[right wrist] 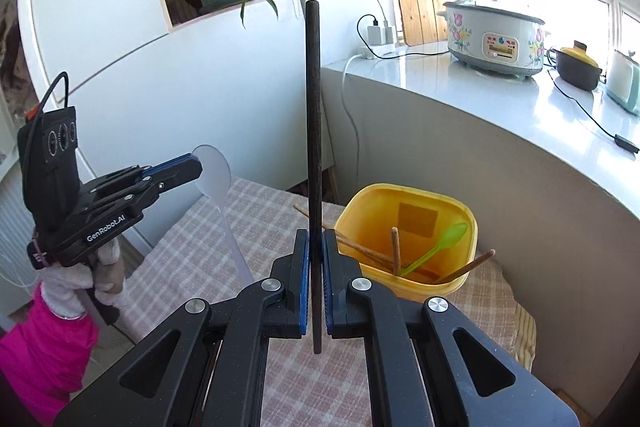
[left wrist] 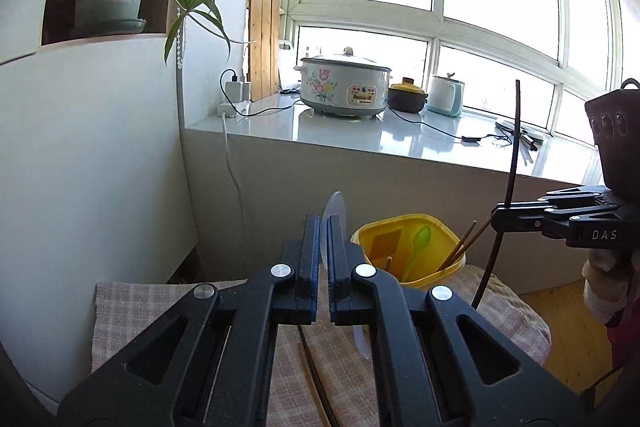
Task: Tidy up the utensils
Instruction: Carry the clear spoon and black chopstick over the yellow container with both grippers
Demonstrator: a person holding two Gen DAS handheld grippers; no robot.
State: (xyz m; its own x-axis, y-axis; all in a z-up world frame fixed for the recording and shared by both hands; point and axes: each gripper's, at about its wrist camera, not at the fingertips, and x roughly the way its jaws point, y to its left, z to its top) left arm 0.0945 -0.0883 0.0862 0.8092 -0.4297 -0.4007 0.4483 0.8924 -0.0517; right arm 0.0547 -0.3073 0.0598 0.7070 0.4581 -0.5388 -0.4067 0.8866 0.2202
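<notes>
Gripper (right wrist: pixel 315 247) clamping chopstick (right wrist: pixel 313 107), yellow tub (right wrist: pixel 472 227) holding green spoon (right wrist: pixel 438 245)

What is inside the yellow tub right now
The yellow tub holds a green spoon and brown wooden chopsticks leaning on its walls. A brownish patch shows on the back wall. The tub's bottom is hidden by its front wall.
</notes>
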